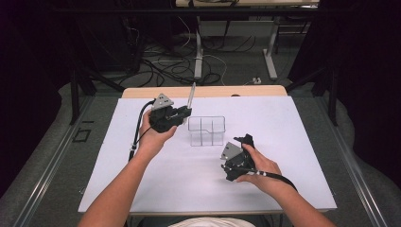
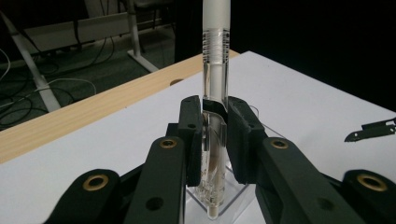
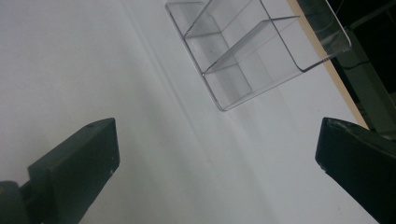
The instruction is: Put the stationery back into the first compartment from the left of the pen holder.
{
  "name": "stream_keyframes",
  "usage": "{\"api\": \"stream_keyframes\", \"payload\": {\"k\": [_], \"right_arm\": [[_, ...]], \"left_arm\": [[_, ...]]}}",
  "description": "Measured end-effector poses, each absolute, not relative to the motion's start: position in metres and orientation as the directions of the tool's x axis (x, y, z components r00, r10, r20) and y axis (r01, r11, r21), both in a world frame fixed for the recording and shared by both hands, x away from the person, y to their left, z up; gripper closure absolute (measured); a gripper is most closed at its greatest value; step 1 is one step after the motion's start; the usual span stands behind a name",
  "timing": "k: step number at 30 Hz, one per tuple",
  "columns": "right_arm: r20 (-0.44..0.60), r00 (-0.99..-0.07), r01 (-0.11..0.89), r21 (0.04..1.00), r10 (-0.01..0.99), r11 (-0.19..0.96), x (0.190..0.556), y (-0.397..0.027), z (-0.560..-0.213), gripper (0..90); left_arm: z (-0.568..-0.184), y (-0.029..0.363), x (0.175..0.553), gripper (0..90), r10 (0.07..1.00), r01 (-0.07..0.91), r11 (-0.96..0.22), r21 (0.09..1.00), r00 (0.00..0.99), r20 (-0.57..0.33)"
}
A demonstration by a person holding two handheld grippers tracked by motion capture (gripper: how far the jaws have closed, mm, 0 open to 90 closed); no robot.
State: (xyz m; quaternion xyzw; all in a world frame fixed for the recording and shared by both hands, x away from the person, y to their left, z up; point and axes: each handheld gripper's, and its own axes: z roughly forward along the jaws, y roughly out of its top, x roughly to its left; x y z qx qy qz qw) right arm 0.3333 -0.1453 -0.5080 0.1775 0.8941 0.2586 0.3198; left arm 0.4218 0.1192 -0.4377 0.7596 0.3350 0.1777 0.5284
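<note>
1. I see the pen (image 2: 215, 93) clamped upright between the jaws of my left gripper (image 2: 215, 140), its top rising above them, its tip below.
2. In the high view that left gripper (image 1: 182, 113) sits just left of the clear organizer (image 1: 206, 131).
3. The organizer's compartments look bare.
4. My right gripper (image 3: 215, 158) is spread wide with nothing between its jaws, over the white worktop (image 1: 283, 123), the organizer ahead of it.

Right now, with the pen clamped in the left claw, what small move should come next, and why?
Probably ease the left claw toward the clear organizer and lower the pen. The pen is held upright, its lower tip looks close above the organizer's edge, and the right claw is open on the table, holding nothing.
</note>
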Motion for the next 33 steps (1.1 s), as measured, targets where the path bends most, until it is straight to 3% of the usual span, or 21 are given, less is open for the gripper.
{"api": "stream_keyframes", "payload": {"k": [13,33], "right_arm": [[-0.397,-0.707,0.24,0.643,0.585,0.727,0.338,-0.157,-0.509,0.0],[-0.374,-0.701,0.268,0.651,0.607,0.71,0.338,-0.16,-0.511,0.0]], "left_arm": [[-0.457,0.101,0.429,78.0,0.705,0.327,-0.173,0.929,0.7,-0.115],[-0.486,0.093,0.434,77.9,0.725,0.378,-0.154,0.913,0.671,-0.155]]}}
